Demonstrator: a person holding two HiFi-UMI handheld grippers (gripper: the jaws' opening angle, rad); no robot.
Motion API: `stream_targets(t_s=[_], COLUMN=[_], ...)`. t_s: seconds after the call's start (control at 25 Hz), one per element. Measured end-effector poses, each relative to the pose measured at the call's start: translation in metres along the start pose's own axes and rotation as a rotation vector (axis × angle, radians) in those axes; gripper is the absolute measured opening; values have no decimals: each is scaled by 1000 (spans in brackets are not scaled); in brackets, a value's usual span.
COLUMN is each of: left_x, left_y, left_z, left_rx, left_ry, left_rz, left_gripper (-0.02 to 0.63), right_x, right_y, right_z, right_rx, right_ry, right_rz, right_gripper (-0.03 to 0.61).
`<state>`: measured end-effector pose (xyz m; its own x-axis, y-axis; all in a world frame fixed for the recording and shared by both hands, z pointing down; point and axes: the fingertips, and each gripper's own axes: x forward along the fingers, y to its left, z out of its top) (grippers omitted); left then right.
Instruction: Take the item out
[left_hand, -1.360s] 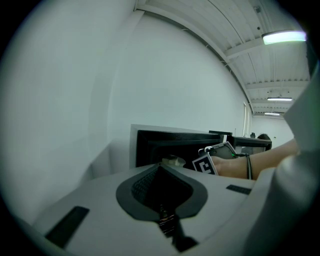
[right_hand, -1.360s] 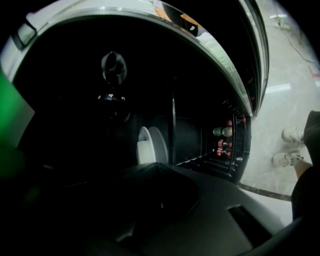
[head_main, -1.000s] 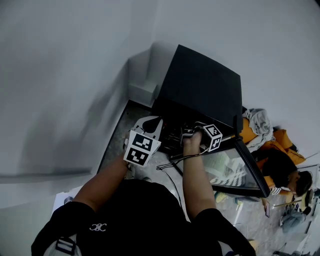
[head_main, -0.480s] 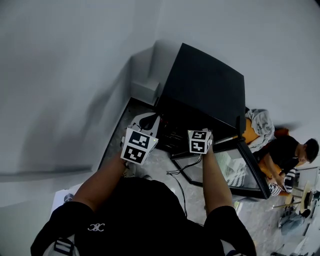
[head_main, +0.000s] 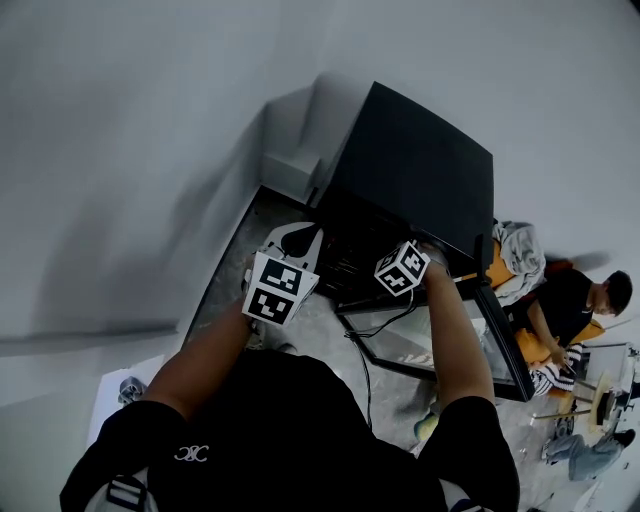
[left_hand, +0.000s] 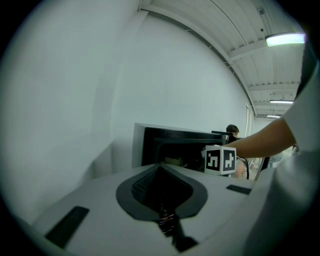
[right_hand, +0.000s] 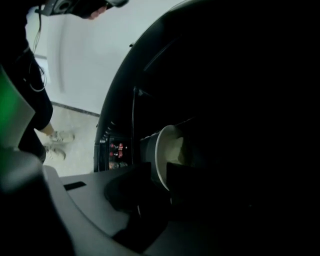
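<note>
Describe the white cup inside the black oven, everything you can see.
The cup is pale white with a thin round rim and a plain inside, paper or plastic by its look. It is deep in the dark oven cavity, mouth facing picture right, seemingly on its side. The right gripper, jaws just opening, straddles its rim, apparently without pressing.

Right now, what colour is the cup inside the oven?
The cup is whitish; it shows best in the right gripper view.
</note>
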<state>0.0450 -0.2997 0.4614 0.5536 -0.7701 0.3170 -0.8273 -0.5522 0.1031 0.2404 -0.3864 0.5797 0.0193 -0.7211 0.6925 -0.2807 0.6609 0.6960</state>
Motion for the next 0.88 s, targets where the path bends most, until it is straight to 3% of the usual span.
stream_targets(t_s=[0.36,0.44,0.88], left_x=[-2,-2,9], left_y=[7,7,-2], left_z=[-4,-5,2], left_rx=[-20,-20,-5], left_ry=[13,15,5], left_rz=[9,8,-29], left_gripper=[8,8,8], right_x=[13,15,-22], right_y=[0,1,31], right_z=[-4,-5,-5], right_rx=[-167,-181,-192], right_ry=[45,46,-11], right_rz=[5,-5,-41], right_gripper=[76,40,37])
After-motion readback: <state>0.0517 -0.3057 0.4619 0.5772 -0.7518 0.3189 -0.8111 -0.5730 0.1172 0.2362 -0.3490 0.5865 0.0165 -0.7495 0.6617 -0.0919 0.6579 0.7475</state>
